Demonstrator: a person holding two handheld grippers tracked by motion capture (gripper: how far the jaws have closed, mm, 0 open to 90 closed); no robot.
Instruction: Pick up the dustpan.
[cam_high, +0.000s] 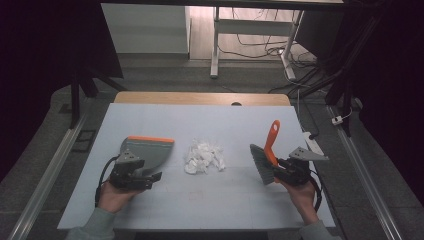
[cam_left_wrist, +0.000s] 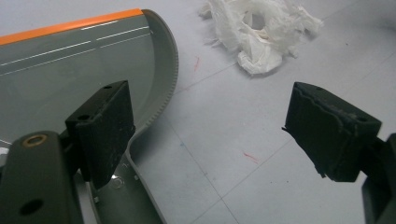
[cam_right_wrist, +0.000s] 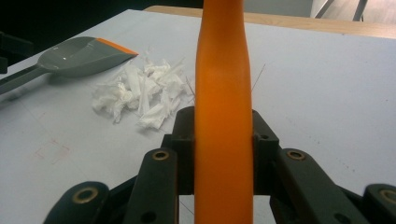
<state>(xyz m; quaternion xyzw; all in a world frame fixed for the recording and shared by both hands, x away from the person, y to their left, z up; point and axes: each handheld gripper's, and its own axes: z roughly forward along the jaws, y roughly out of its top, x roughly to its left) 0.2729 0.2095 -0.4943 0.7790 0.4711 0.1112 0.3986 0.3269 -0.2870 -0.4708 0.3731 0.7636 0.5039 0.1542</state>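
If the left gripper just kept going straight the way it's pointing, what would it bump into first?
Probably the pile of crumpled white paper: it lies ahead of the open left gripper, beyond bare table. The dustpan sits beside that line.

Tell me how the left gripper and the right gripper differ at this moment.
The left gripper has its jaws wide apart and grips nothing; the right gripper is closed on the orange handle of the brush.
The left gripper sits over the handle end of the grey dustpan, which lies flat on the table; the right gripper holds the brush with its handle pointing up and away.
Both are black, each held in one hand, on either side of the paper scraps.
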